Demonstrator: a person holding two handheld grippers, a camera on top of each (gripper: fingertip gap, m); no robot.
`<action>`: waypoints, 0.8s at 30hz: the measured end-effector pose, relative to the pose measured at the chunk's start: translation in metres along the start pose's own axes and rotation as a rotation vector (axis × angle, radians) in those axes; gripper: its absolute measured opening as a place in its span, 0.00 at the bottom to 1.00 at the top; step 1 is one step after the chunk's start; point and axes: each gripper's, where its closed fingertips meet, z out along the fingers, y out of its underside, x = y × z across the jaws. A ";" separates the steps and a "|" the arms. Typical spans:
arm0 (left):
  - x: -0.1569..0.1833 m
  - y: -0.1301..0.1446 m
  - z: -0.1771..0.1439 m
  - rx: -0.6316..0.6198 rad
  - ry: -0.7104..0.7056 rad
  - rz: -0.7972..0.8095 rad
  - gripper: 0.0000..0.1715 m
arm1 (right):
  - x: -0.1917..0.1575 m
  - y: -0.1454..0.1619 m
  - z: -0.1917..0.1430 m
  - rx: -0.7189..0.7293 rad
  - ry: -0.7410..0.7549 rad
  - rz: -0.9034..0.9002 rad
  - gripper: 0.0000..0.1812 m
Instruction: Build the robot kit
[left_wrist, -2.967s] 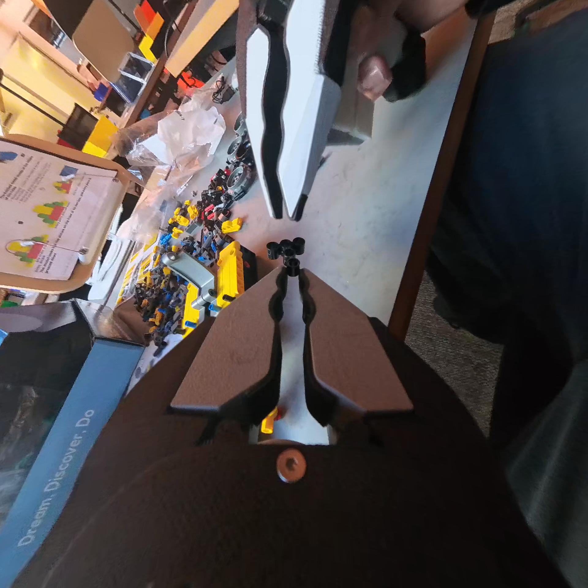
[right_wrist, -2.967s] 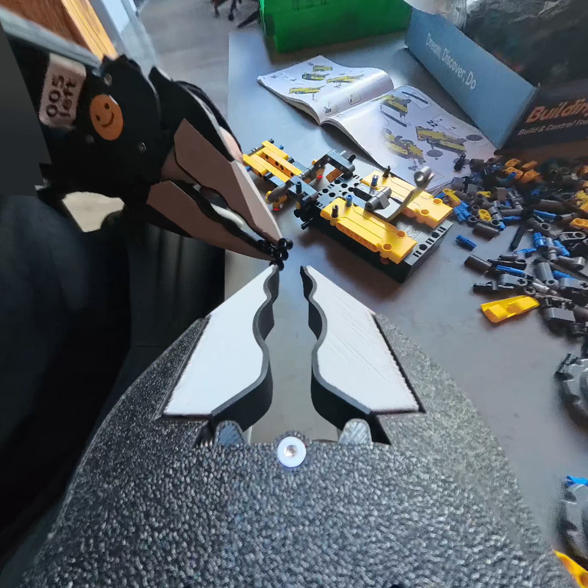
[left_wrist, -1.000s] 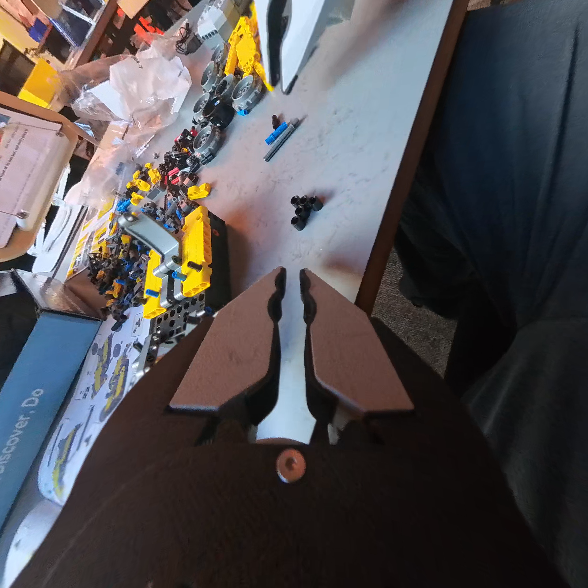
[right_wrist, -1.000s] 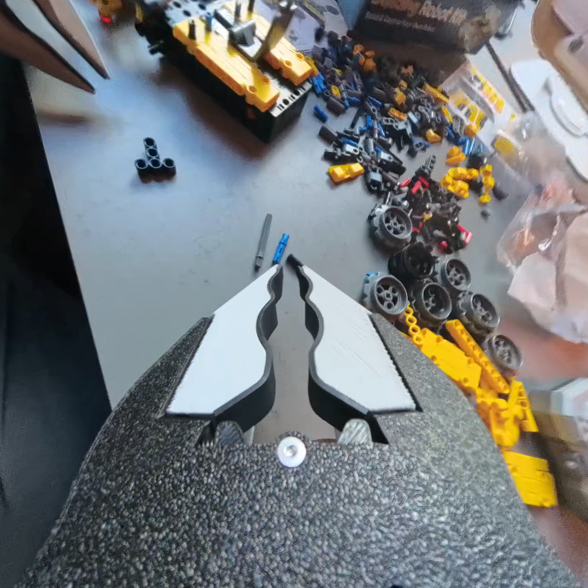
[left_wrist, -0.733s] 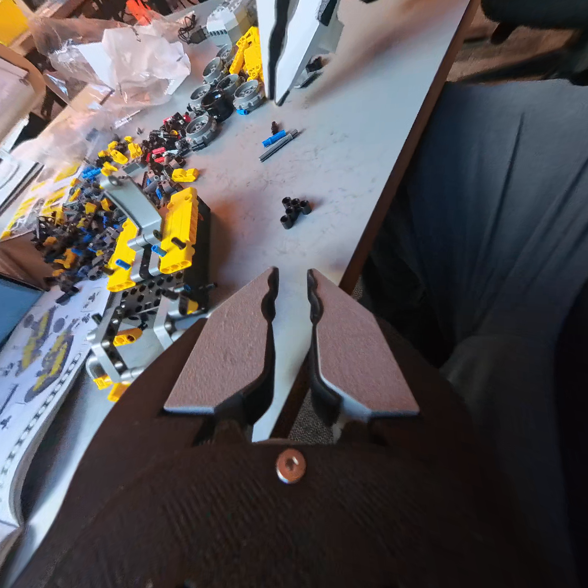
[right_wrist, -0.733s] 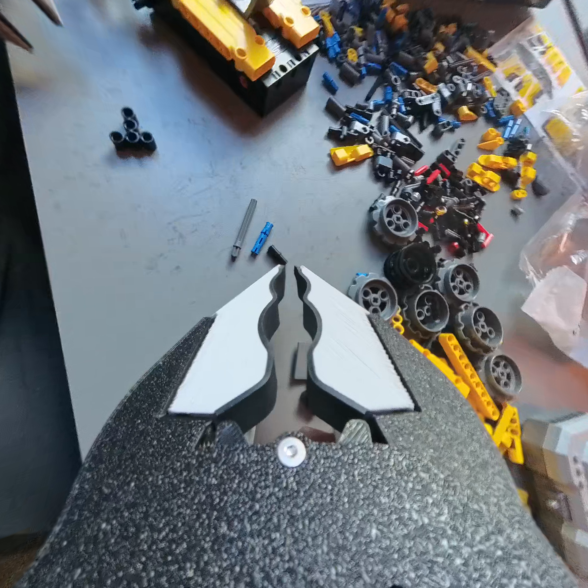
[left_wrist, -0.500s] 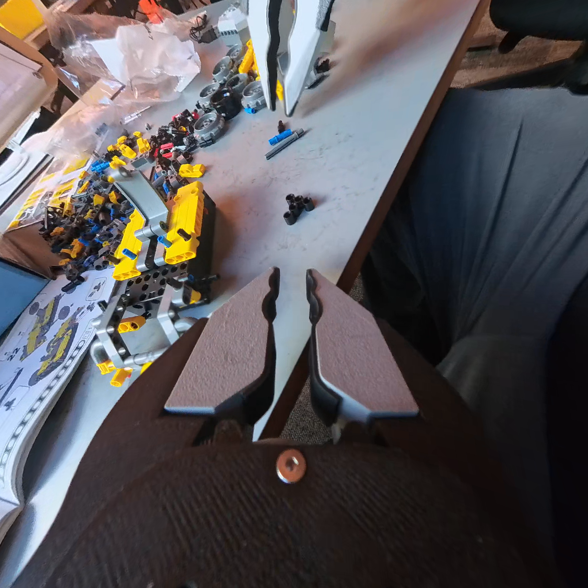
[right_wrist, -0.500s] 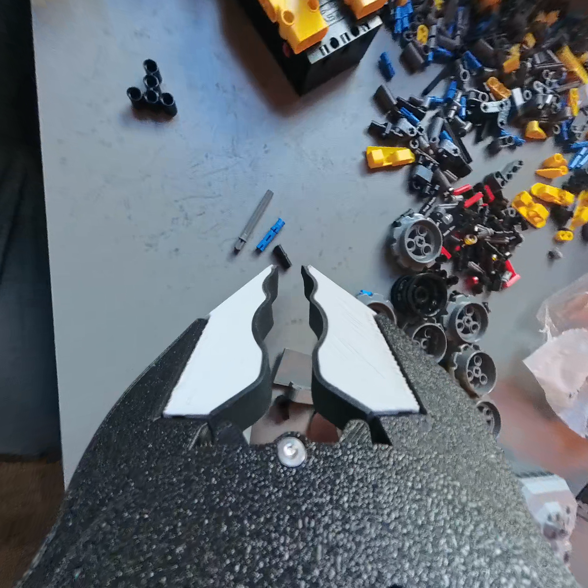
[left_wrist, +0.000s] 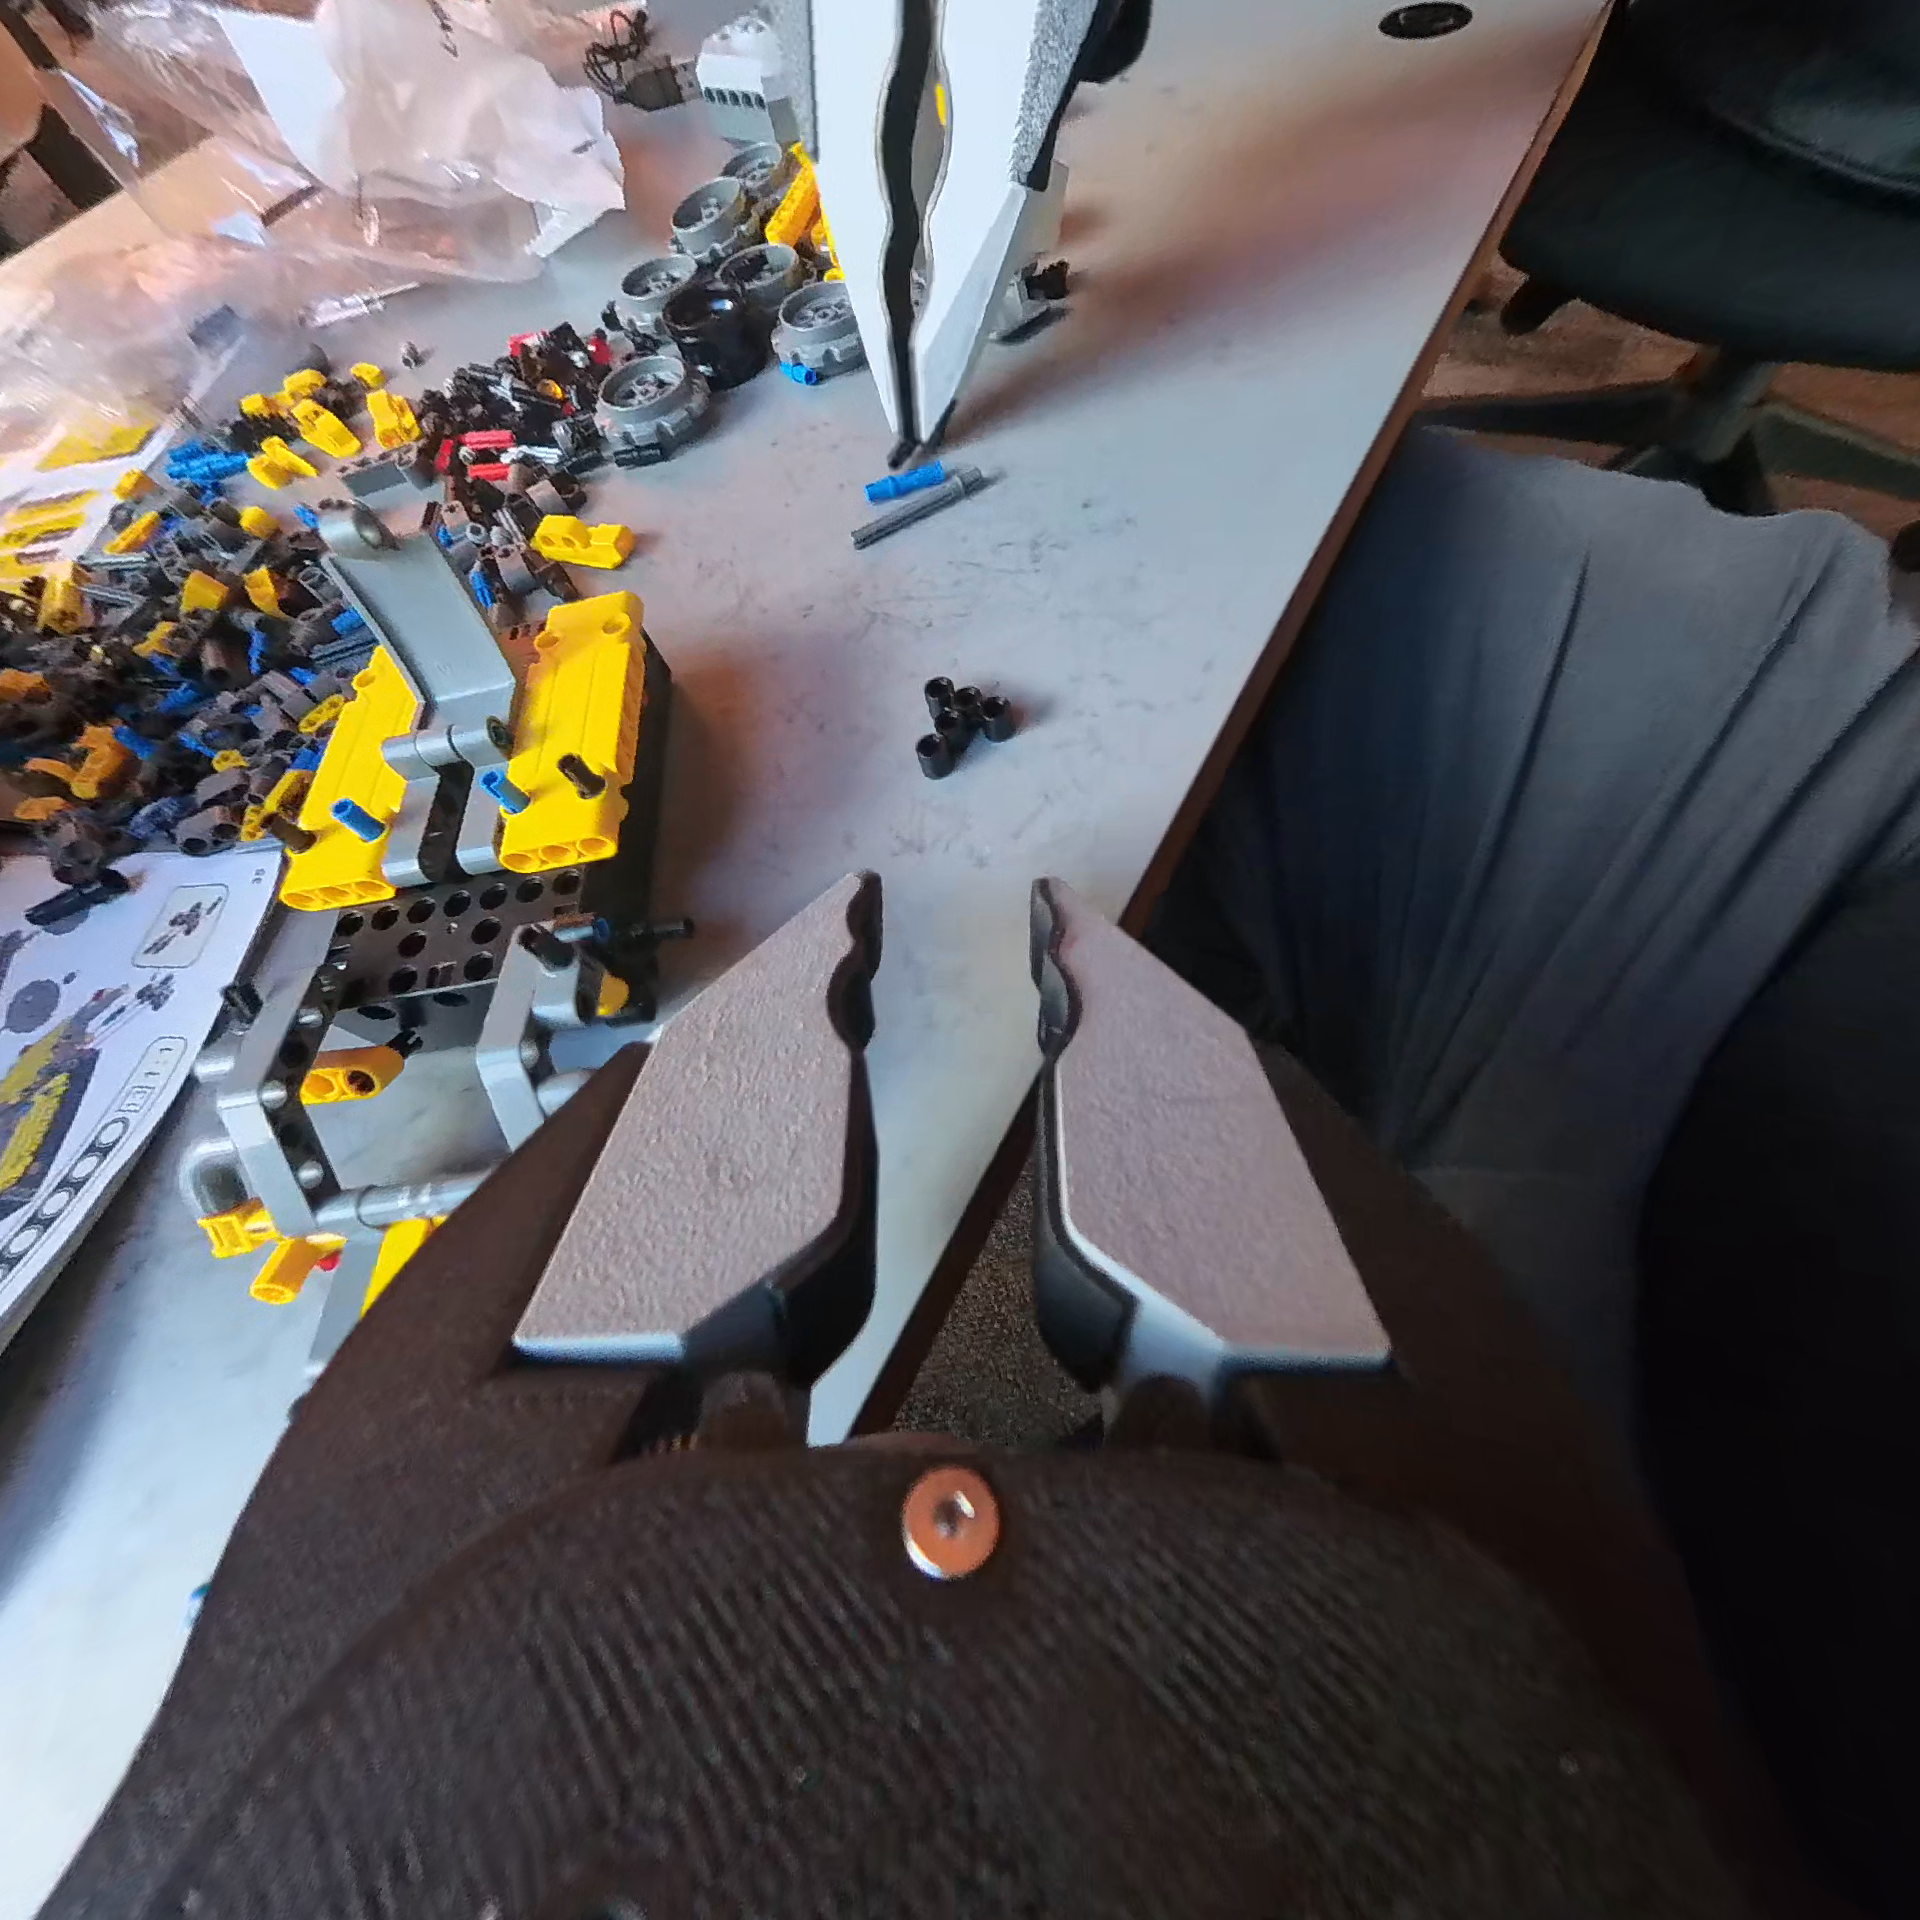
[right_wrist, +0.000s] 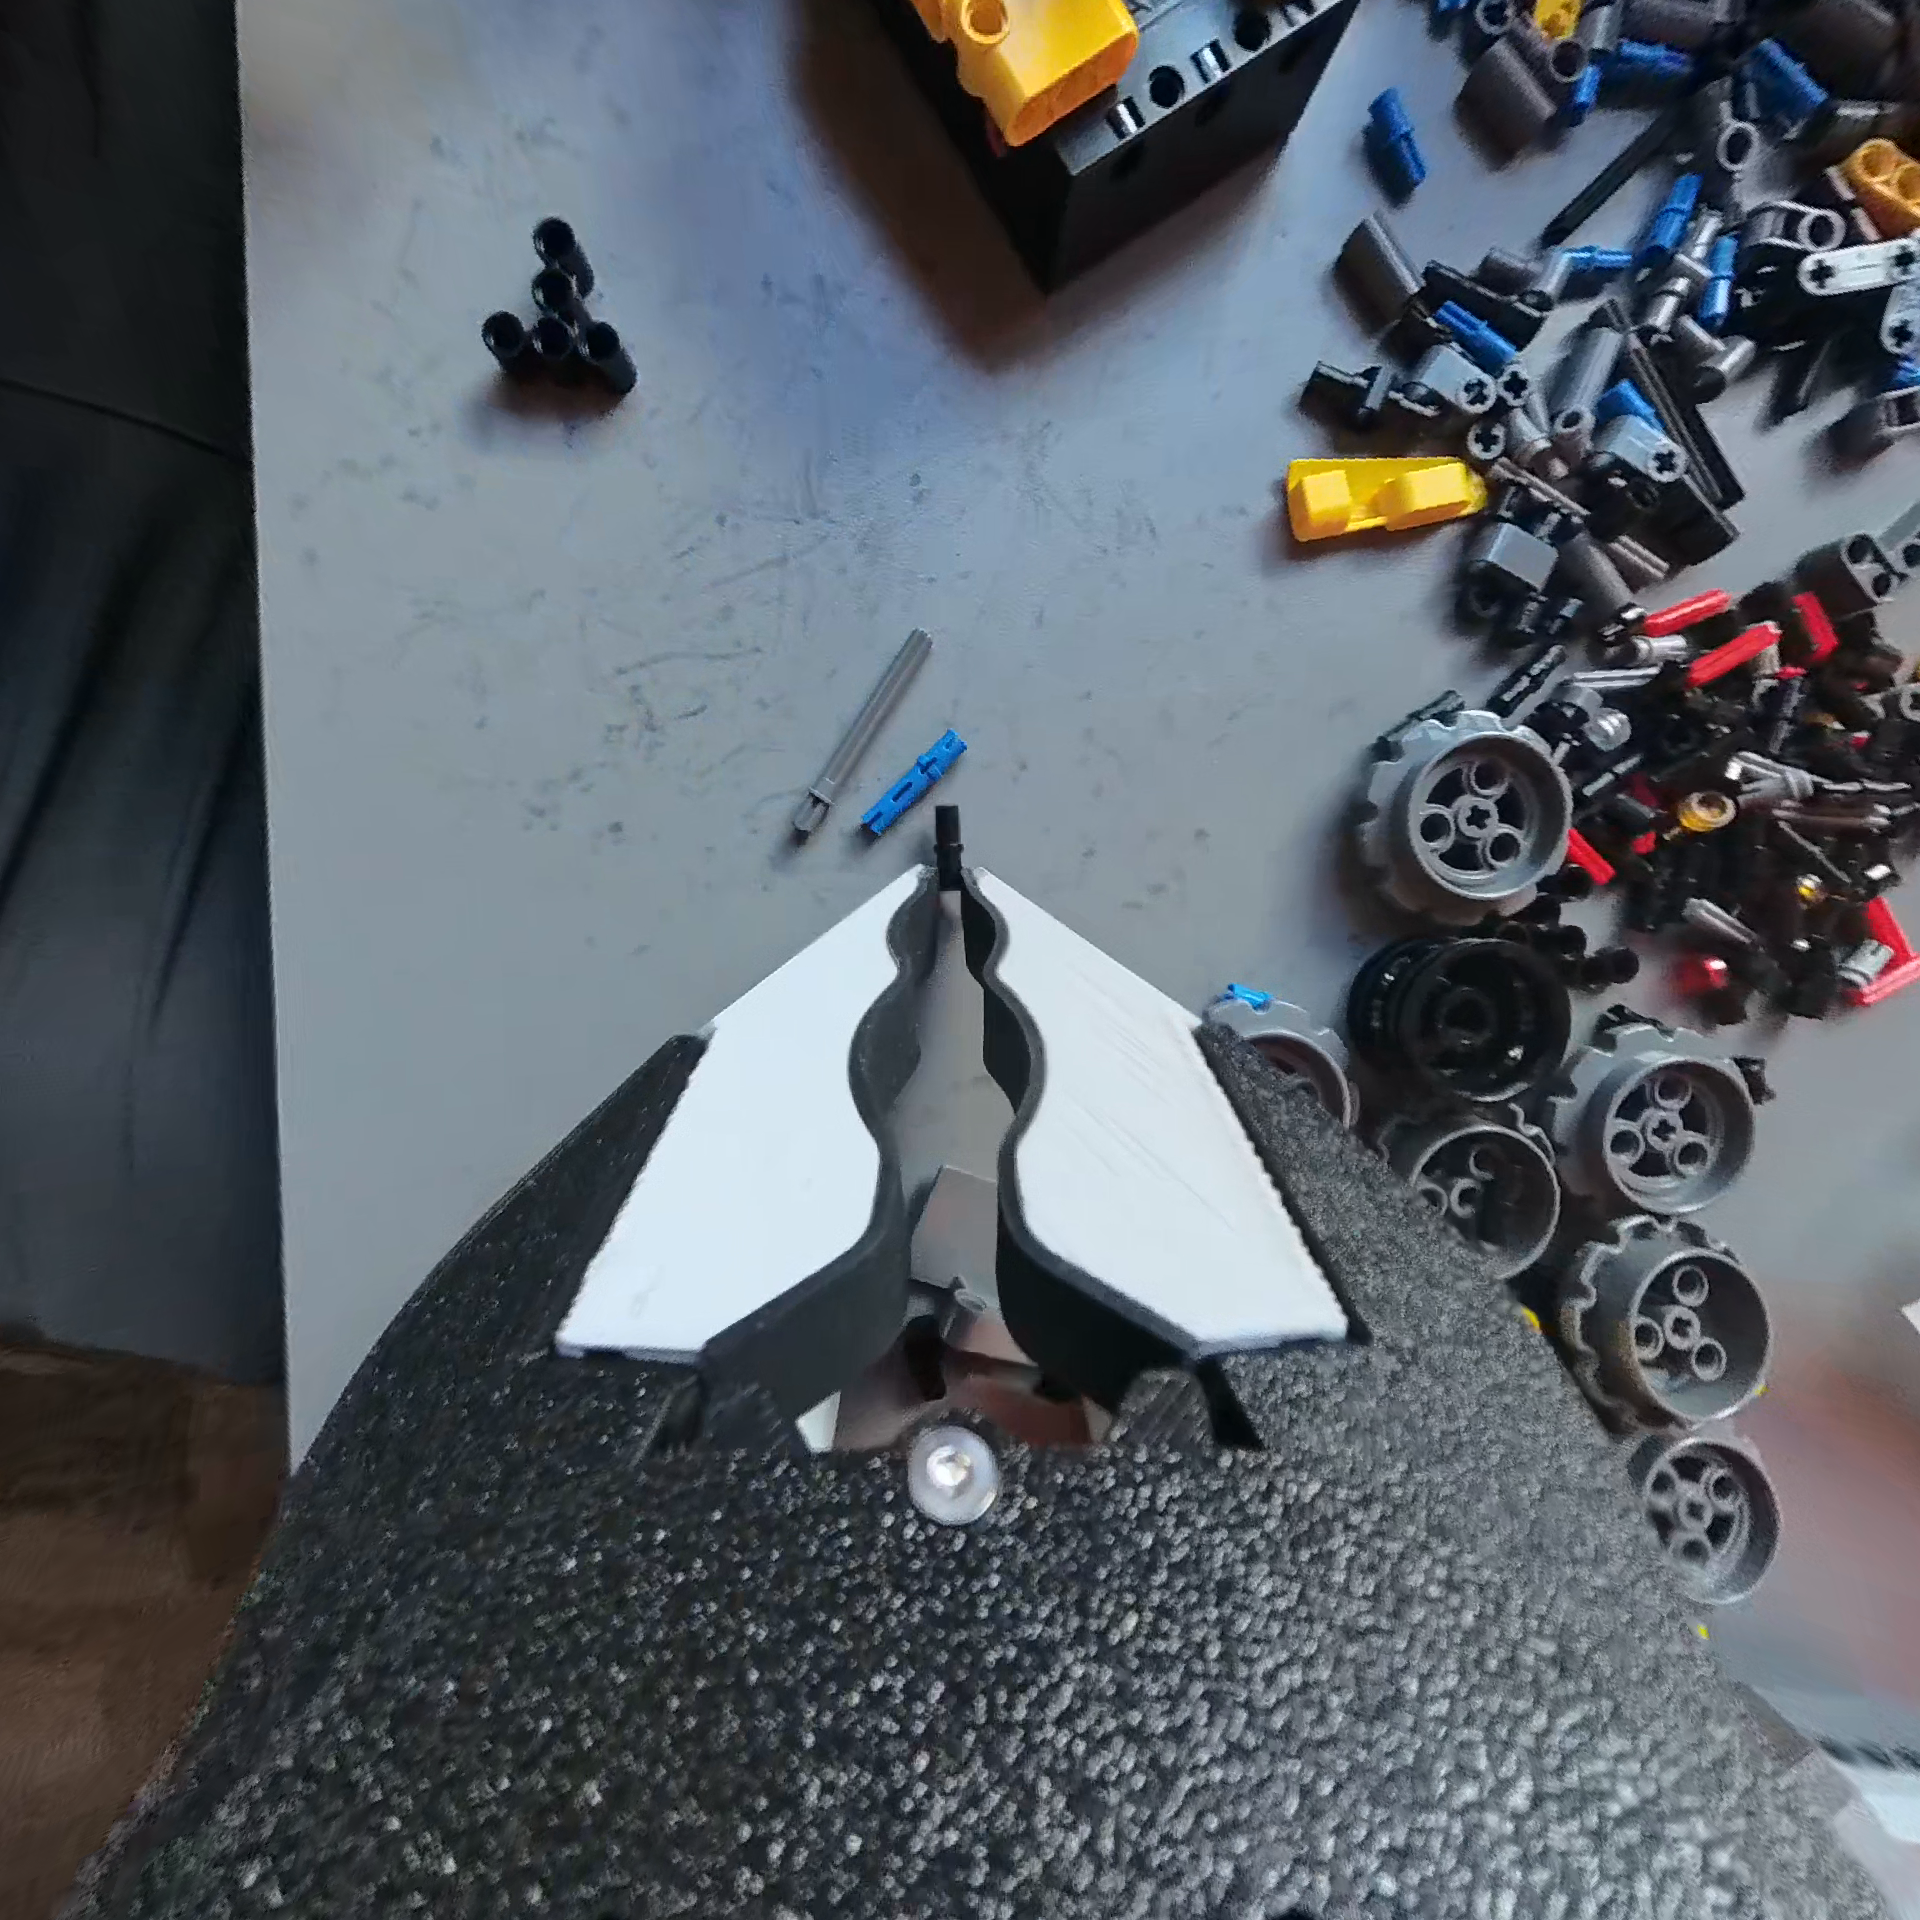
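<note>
The grey scuffed surface (right_wrist: 644, 582) carries a half-built yellow, black and grey brick model (left_wrist: 468, 790) at the left in the left wrist view, with a wide heap of loose small bricks (right_wrist: 1662, 436) and grey toothed wheels (right_wrist: 1475, 810) beyond it. The left brown-padded claw (left_wrist: 956, 914) hangs released over the surface's near edge, gripping nothing; a black T-shaped connector piece (left_wrist: 961, 722) lies apart ahead of it. The right white-padded claw (right_wrist: 948, 878) is clenched on a small black pin (right_wrist: 948, 831) at its tips, low over the surface. Just beside the pin lie a short blue pin (right_wrist: 914, 781) and a thin grey axle rod (right_wrist: 862, 732).
</note>
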 end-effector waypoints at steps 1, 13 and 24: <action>-0.001 -0.002 0.001 -0.001 -0.006 0.000 0.15 | -0.001 -0.002 -0.002 0.012 0.011 0.006 0.02; 0.002 -0.026 0.025 -0.028 0.023 0.112 0.11 | -0.073 -0.081 0.003 0.147 -0.115 -0.007 0.02; 0.000 -0.020 0.028 -0.087 -0.149 0.547 0.09 | -0.082 -0.101 0.024 0.131 -0.241 0.129 0.02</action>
